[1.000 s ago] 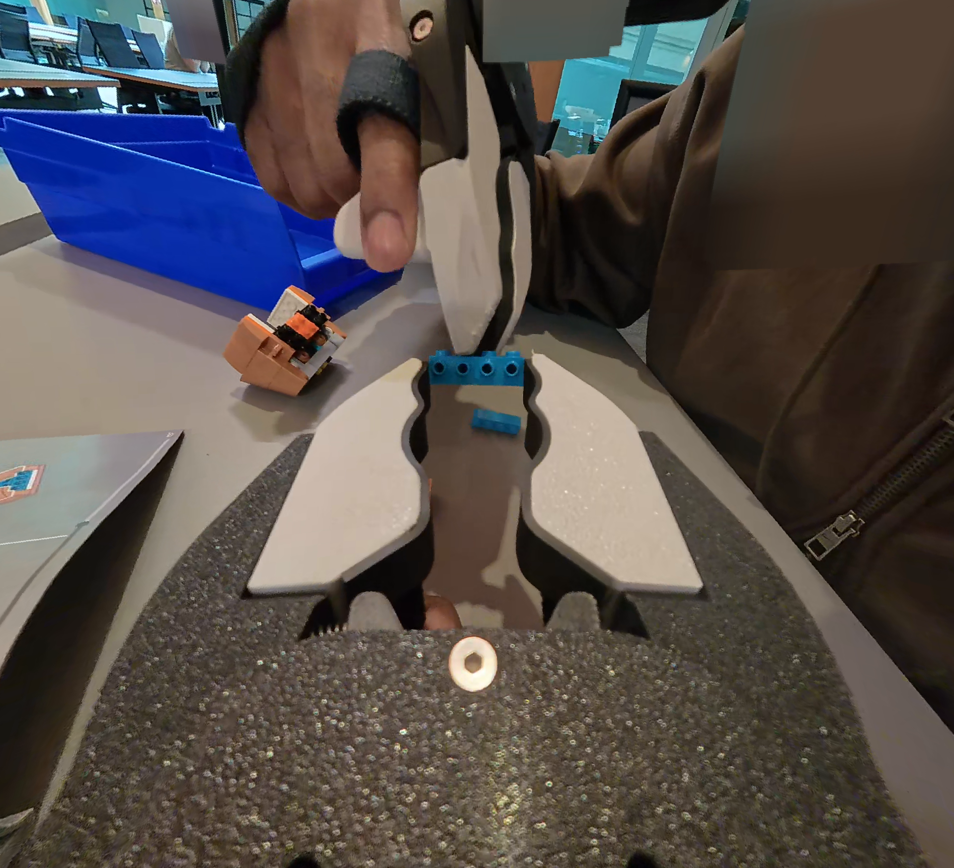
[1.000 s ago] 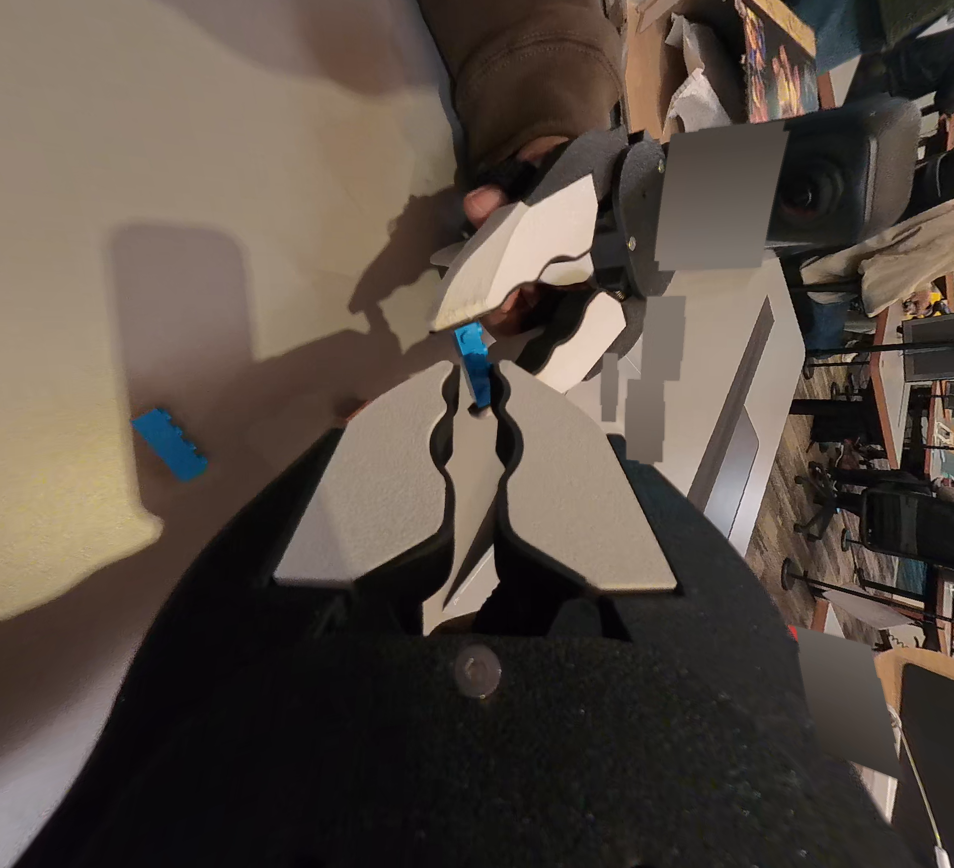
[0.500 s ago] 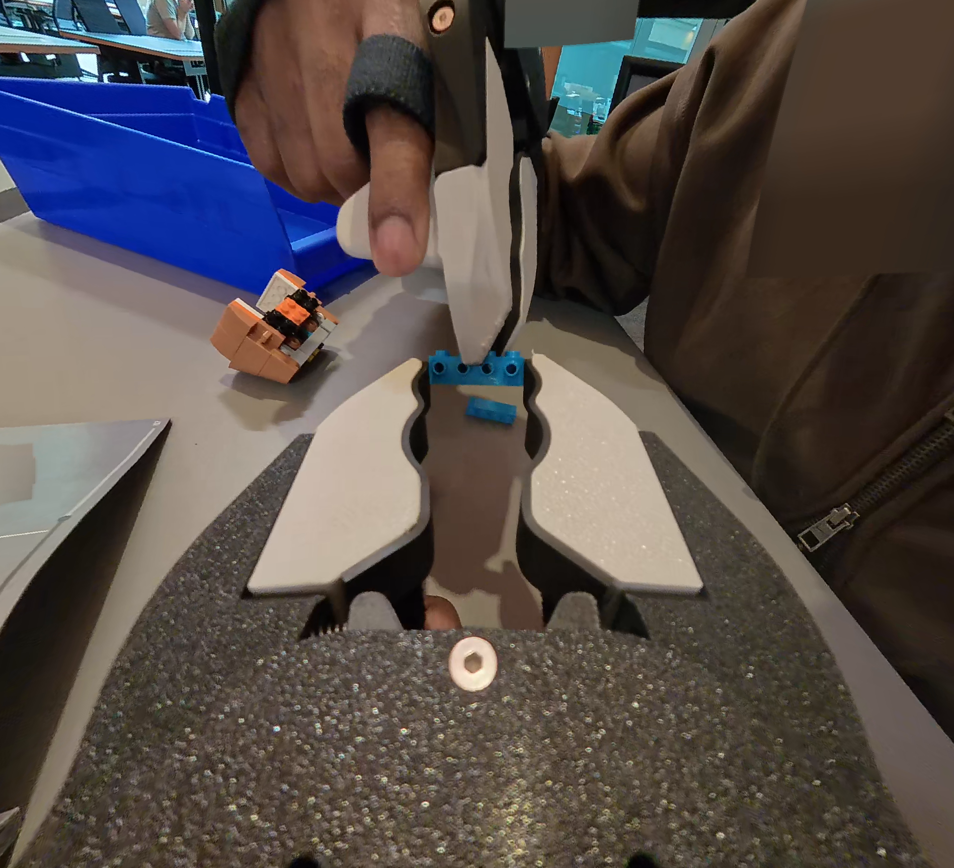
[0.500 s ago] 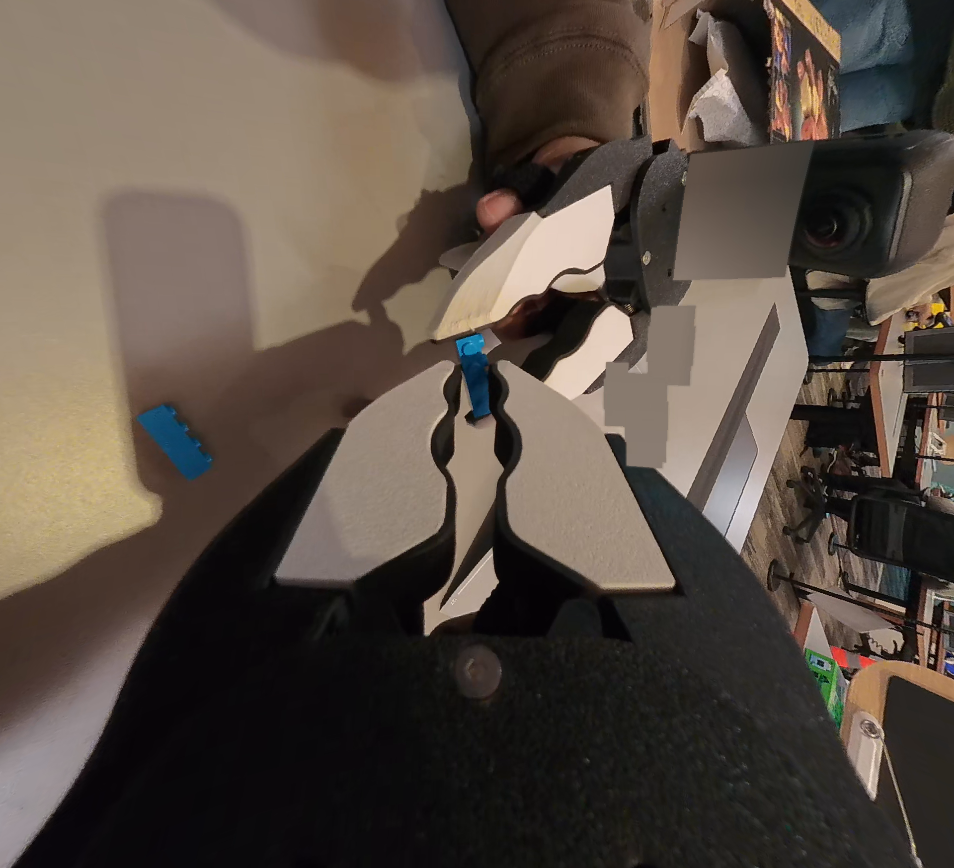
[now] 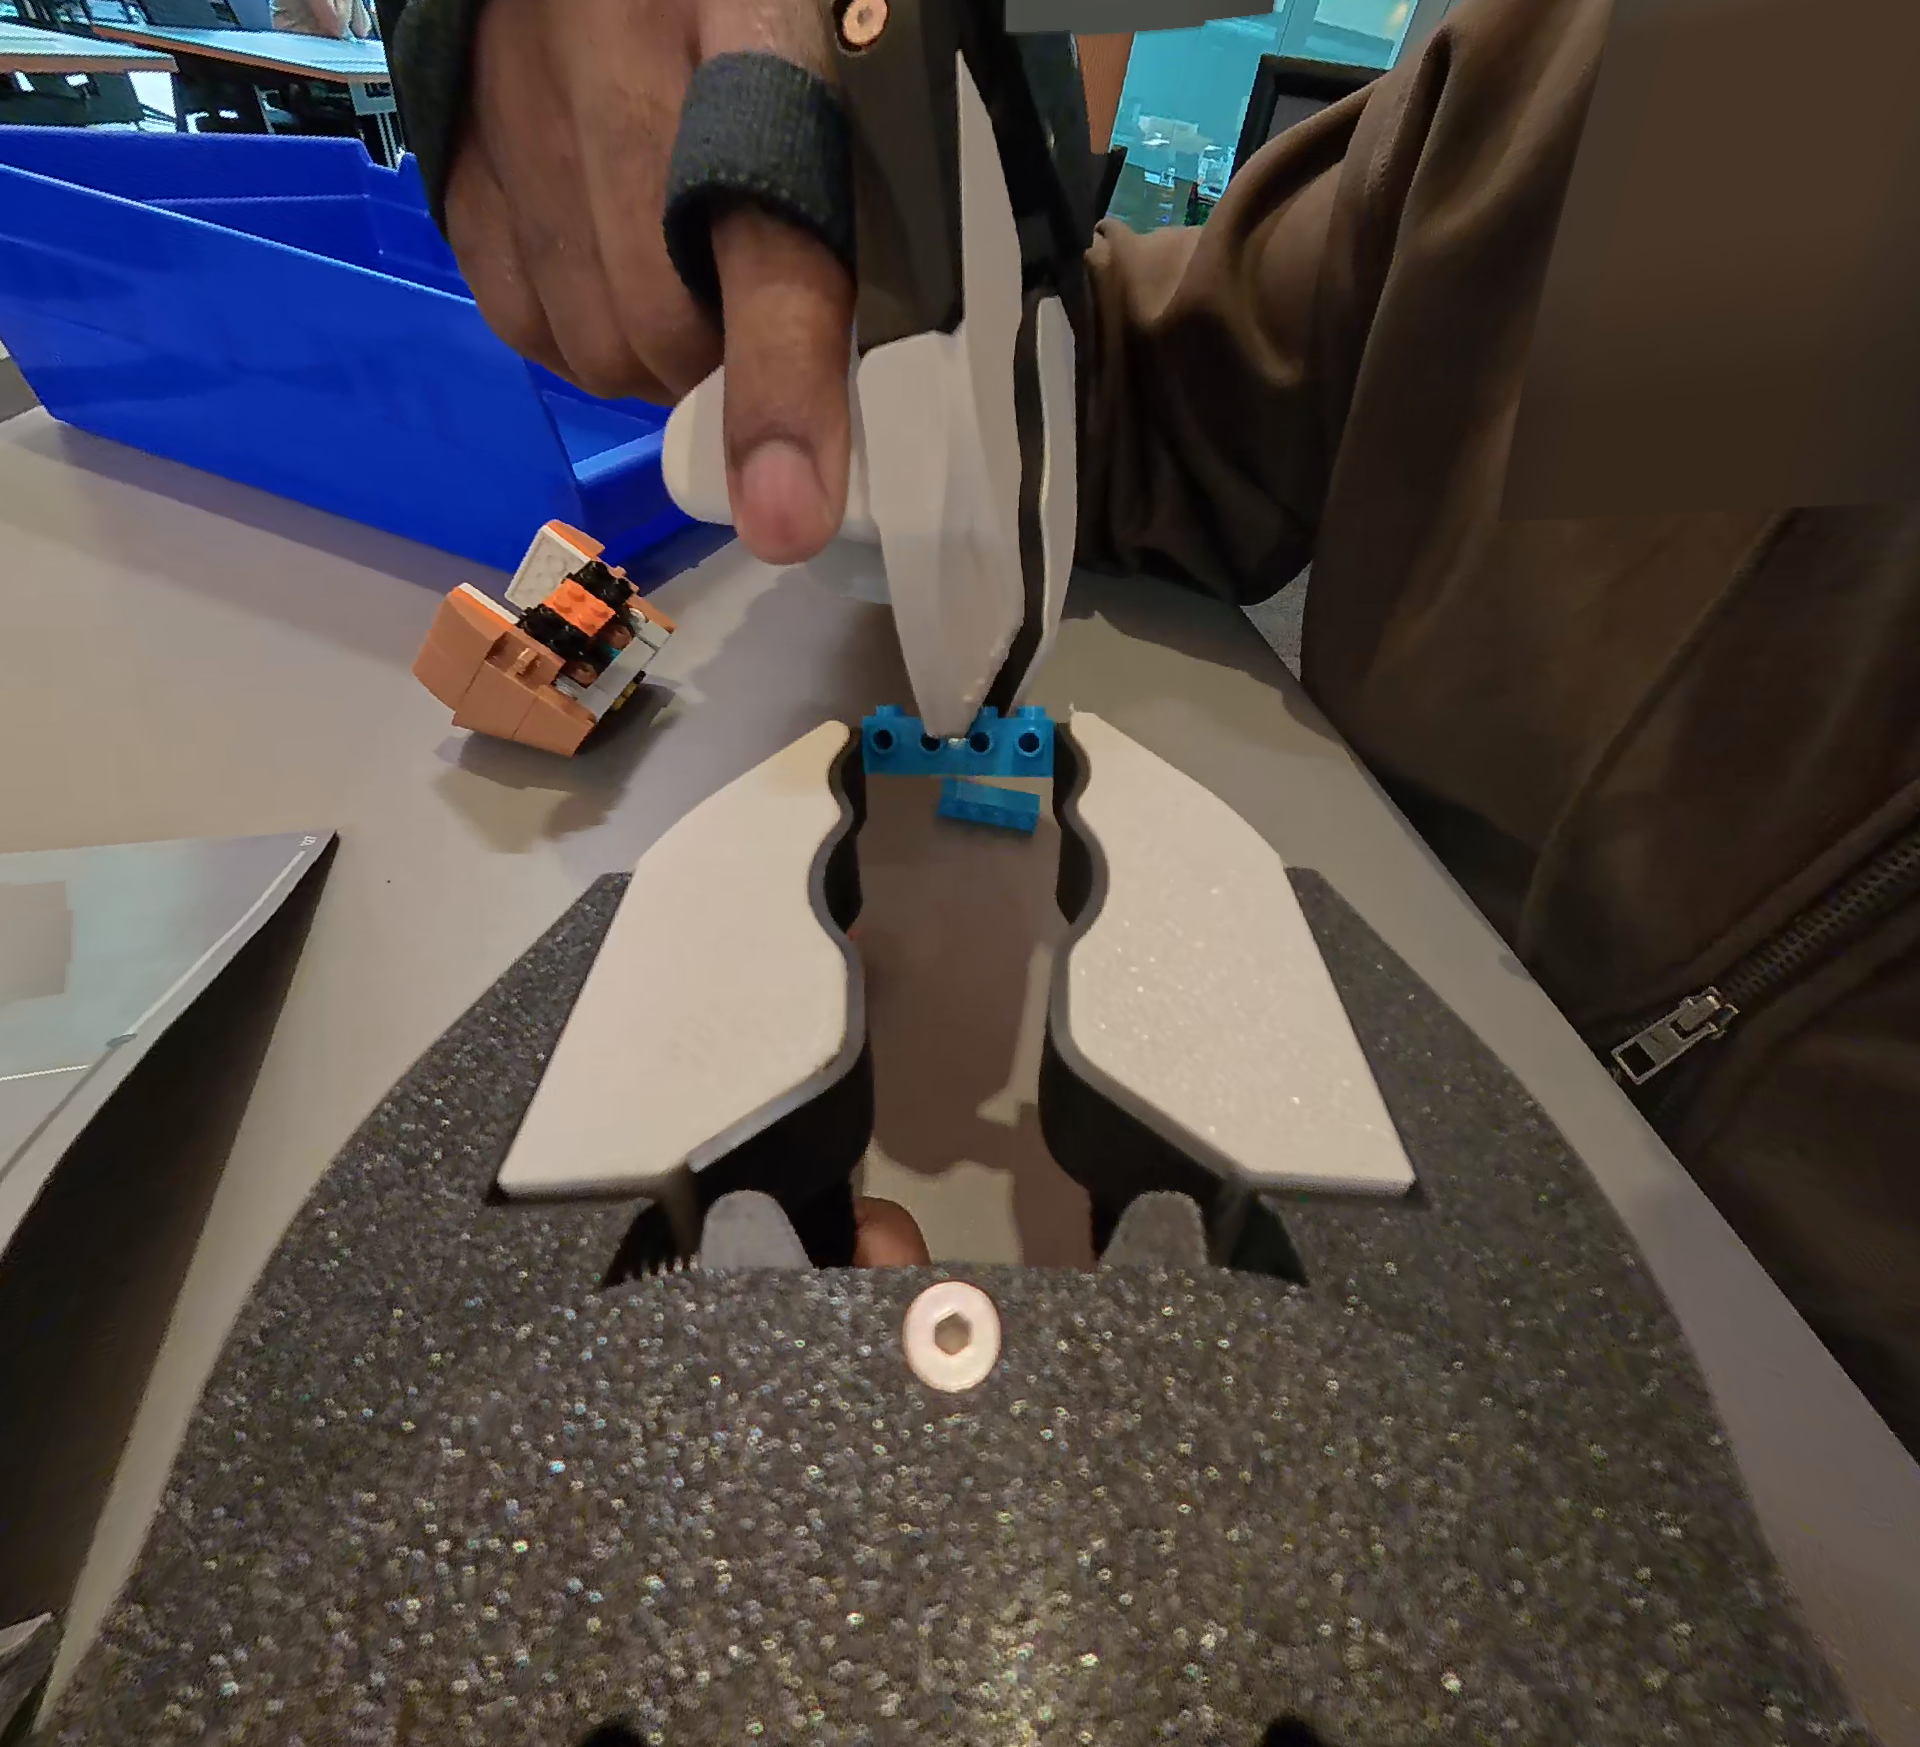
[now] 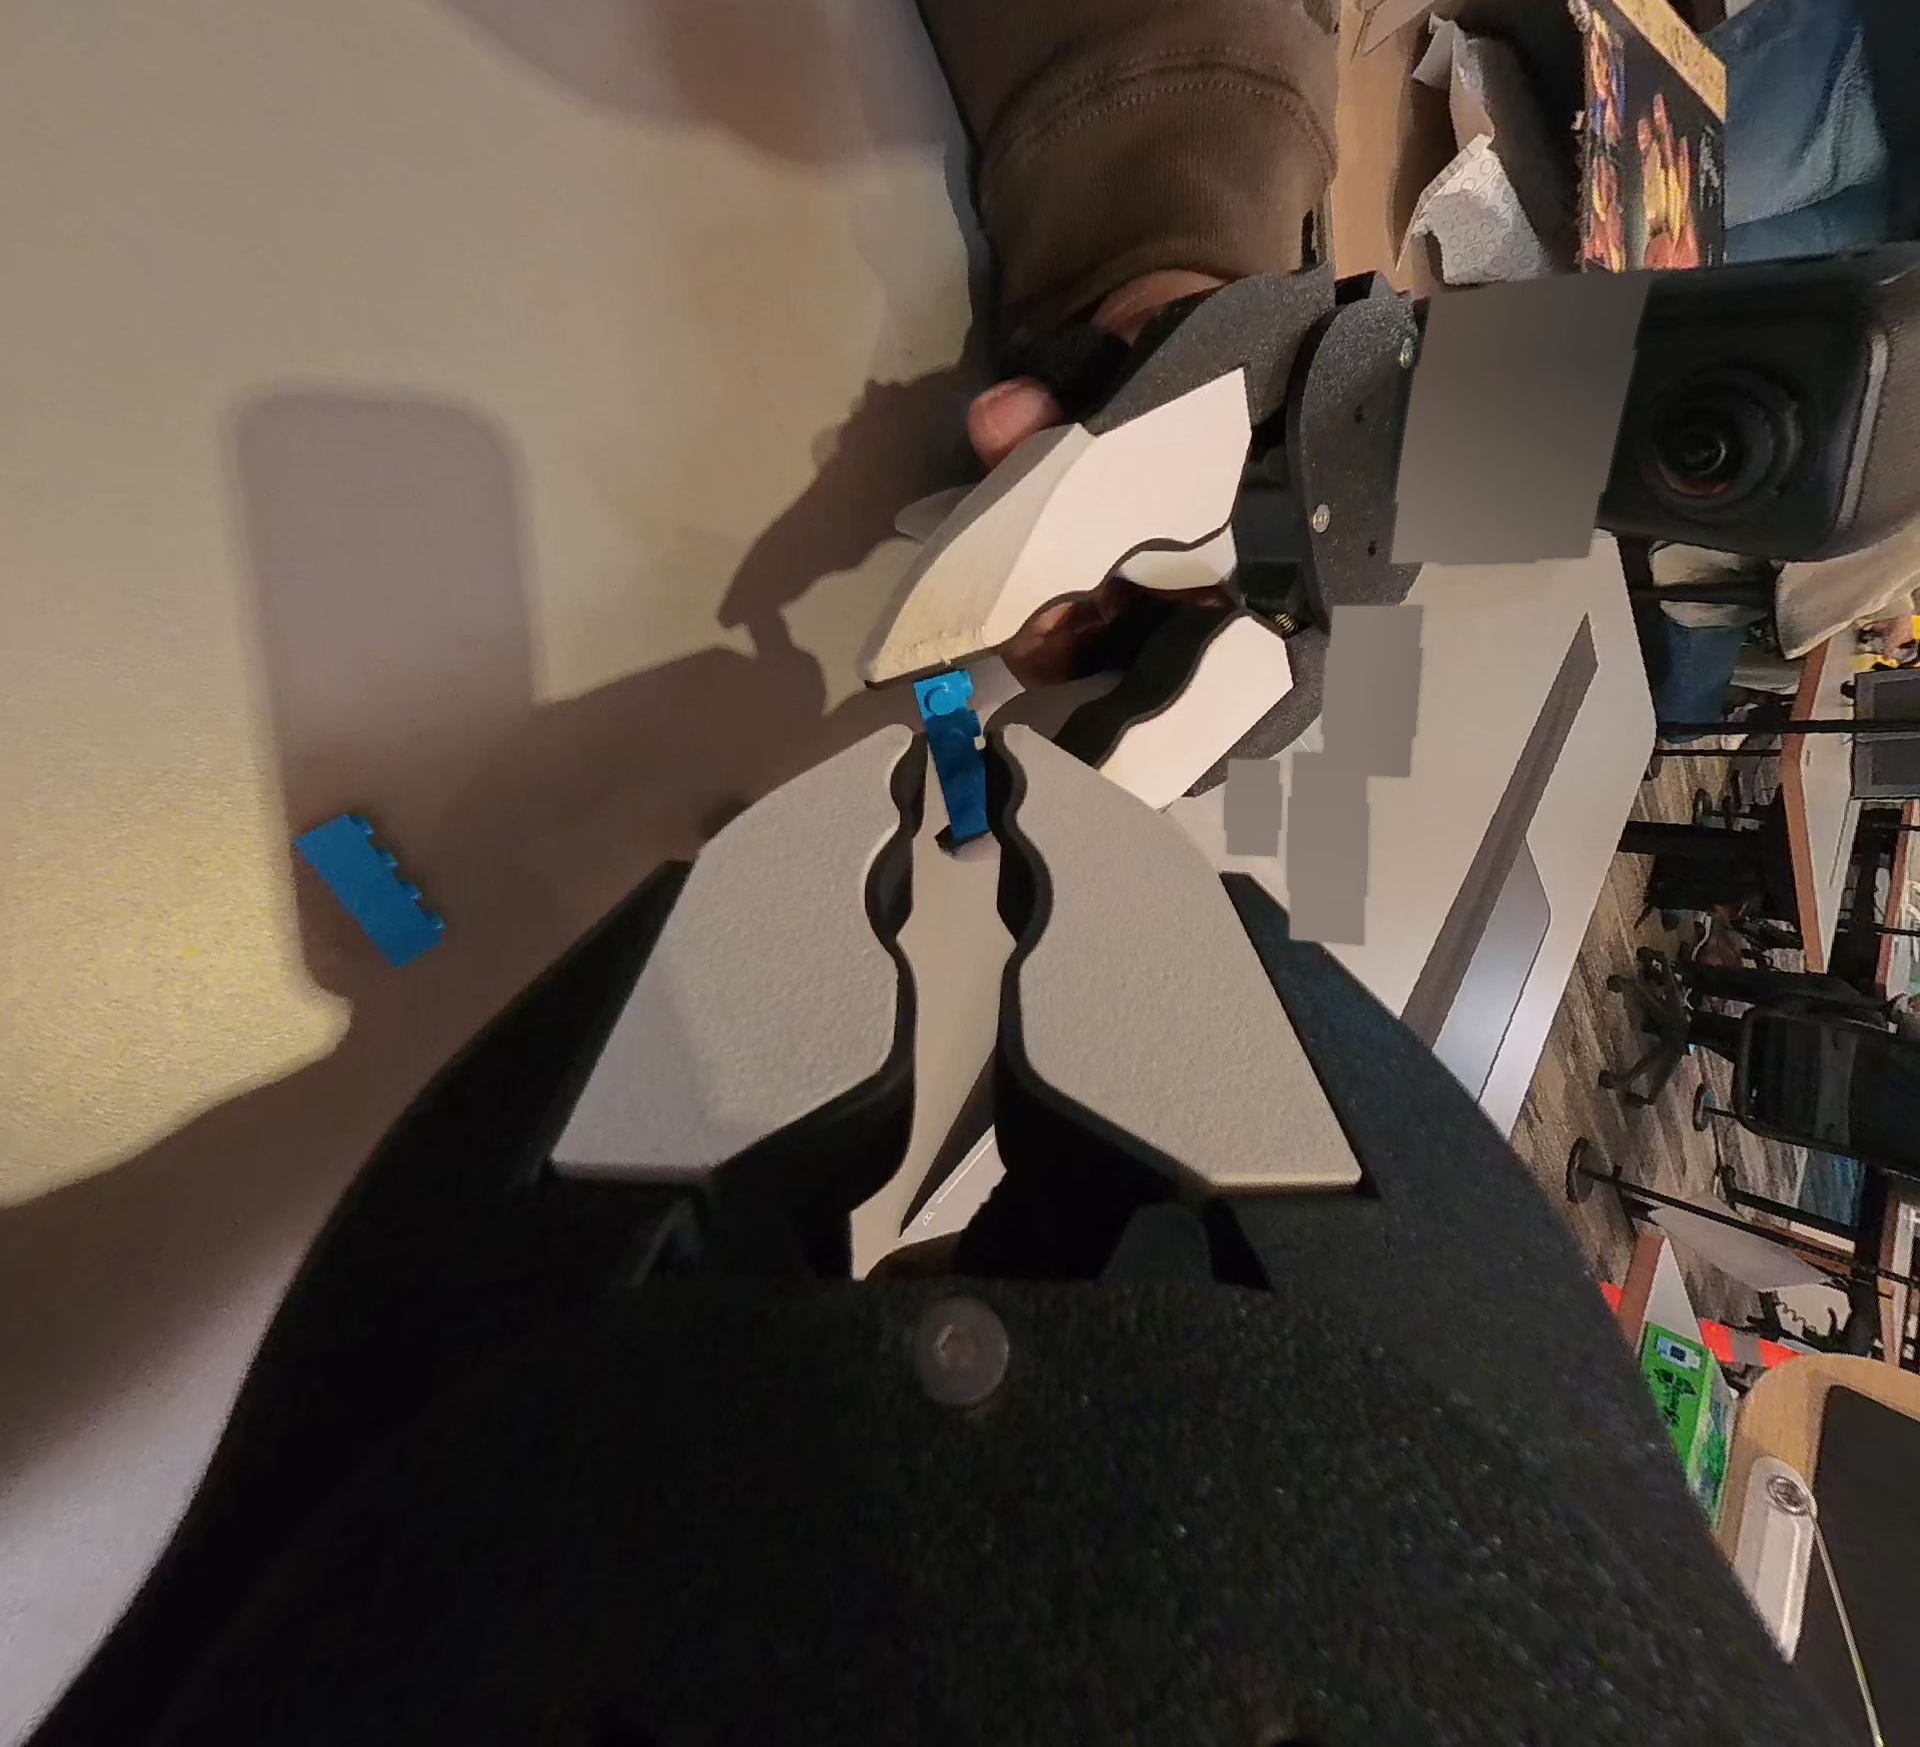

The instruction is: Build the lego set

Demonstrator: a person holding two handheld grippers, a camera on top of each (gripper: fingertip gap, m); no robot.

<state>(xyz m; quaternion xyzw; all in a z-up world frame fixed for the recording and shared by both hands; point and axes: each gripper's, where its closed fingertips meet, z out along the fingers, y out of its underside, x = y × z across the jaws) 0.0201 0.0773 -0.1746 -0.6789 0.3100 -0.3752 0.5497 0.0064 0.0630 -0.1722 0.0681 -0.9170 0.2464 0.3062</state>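
Both grippers (image 5: 958, 747) (image 6: 954, 741) pinch one studded blue beam (image 5: 957, 741) with matte fingertips

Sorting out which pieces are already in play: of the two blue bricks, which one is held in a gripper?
The blue brick with side holes, clamped between the left gripper tips, with the right gripper pinching it. The other blue brick lies loose on the table.

We count two blue bricks (image 5: 958, 741) and (image 5: 987, 807), one orange-brown model (image 5: 540, 643), one blue bin (image 5: 260, 326), two grippers (image 5: 956, 736) and (image 6: 954, 741), and what may be one booklet (image 5: 125, 949), only partly visible.
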